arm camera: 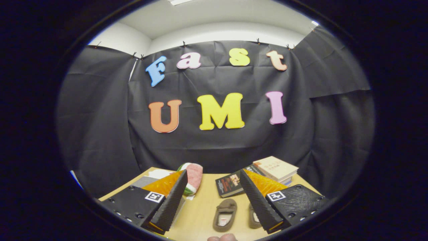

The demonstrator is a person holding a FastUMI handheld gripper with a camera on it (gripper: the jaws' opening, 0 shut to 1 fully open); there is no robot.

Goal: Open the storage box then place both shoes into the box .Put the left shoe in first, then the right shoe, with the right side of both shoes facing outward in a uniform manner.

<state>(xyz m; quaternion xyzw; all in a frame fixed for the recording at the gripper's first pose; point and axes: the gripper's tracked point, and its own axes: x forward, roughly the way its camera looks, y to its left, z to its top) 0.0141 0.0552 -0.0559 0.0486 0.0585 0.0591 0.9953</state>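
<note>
The gripper was wide open above the table. Two shoes lay between its fingers; books occupied the far right corner.

Brown slippers side by side on table, second partly hidden.

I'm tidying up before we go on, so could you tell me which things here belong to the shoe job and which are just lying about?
For the job: two brown shoes on the table, between the open gripper's fingers.

Lying about: dark book, stack of books, watermelon cushion.
</note>
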